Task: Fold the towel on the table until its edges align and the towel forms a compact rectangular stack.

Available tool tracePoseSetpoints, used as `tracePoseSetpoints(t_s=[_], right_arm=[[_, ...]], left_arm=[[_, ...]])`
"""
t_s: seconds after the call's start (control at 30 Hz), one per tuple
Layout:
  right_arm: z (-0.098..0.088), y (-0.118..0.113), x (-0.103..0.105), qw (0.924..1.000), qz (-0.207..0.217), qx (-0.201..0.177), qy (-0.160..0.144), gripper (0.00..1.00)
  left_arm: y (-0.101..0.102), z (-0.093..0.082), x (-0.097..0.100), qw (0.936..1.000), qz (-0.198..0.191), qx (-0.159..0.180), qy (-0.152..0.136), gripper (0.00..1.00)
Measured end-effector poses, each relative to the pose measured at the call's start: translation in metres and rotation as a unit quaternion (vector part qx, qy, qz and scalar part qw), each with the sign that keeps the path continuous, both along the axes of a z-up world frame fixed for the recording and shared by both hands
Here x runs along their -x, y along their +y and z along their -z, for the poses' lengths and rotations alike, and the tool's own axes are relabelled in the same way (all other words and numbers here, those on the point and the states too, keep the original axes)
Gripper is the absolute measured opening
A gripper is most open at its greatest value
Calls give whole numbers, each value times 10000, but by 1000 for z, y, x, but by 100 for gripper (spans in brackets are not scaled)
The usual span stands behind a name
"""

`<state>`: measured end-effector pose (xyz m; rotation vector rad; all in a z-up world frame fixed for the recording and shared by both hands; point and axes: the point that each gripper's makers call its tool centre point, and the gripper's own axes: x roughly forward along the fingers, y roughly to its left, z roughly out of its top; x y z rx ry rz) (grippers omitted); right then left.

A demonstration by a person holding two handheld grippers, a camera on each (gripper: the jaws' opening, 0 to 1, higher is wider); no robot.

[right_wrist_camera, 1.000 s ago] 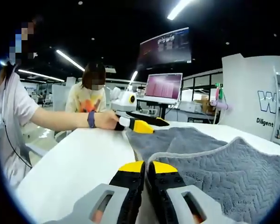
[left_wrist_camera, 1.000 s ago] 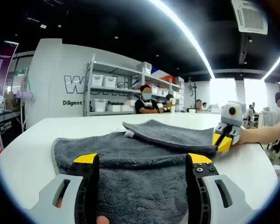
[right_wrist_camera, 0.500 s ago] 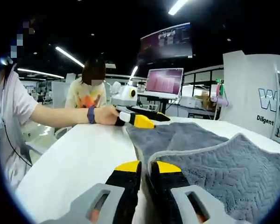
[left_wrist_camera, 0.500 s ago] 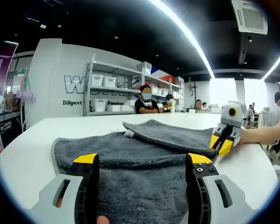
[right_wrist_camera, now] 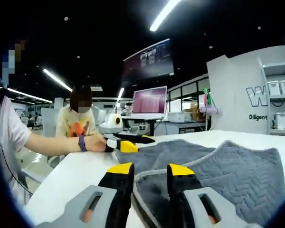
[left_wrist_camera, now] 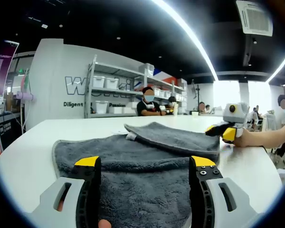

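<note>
On the white table [left_wrist_camera: 33, 142], a dark grey towel [left_wrist_camera: 147, 166] lies spread flat, with one corner folded back over itself so that a flap [left_wrist_camera: 175, 137] rests on top of the lower layer. In the left gripper view, the left gripper [left_wrist_camera: 145, 162] sits low over the near part of the towel, its yellow-tipped jaws spread wide with grey pile showing between them. At the far side of the towel from it, the right gripper [left_wrist_camera: 223, 132] is held by a hand [left_wrist_camera: 242, 138] at the edge of the folded flap.

In the right gripper view, the right gripper [right_wrist_camera: 149, 170] has its jaws parted, the towel's [right_wrist_camera: 228, 171] piped edge lying between the tips; whether a pad touches the cloth cannot be told. Beyond the towel, a hand [right_wrist_camera: 96, 142] with a blue wristband [right_wrist_camera: 80, 142] holds the left gripper [right_wrist_camera: 128, 142], low at the towel's far edge.

Behind the table, a white wall panel [left_wrist_camera: 52, 90] carries large letters beginning "W" and a smaller word "Diligent". Against it a metal shelf rack [left_wrist_camera: 114, 92] holds white bins [left_wrist_camera: 102, 81], contents unseen. Further from the towel, a monitor [right_wrist_camera: 149, 102] glows pink.
</note>
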<state>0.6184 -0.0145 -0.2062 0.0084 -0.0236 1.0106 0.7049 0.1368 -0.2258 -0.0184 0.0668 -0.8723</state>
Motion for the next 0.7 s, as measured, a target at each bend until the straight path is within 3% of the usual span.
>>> tracePoseSetpoints(t_s=[0.27, 0.43, 0.5, 0.7], right_arm=[[-20, -60, -34, 9914, 1173, -588, -6, 34], [-18, -106, -54, 9780, 1903, -835, 152, 53], [-15, -125, -59, 9719, 2103, -1000, 333, 60], [-10, -150, -57, 9691, 2221, -1001, 386, 71]], left_arm=[[2, -1, -2, 10000, -8, 50, 25, 74], [2, -2, -2, 10000, 14, 82, 31, 74], [3, -2, -3, 9999, 19, 108, 37, 74], [2, -2, 0, 9999, 40, 125, 29, 74]])
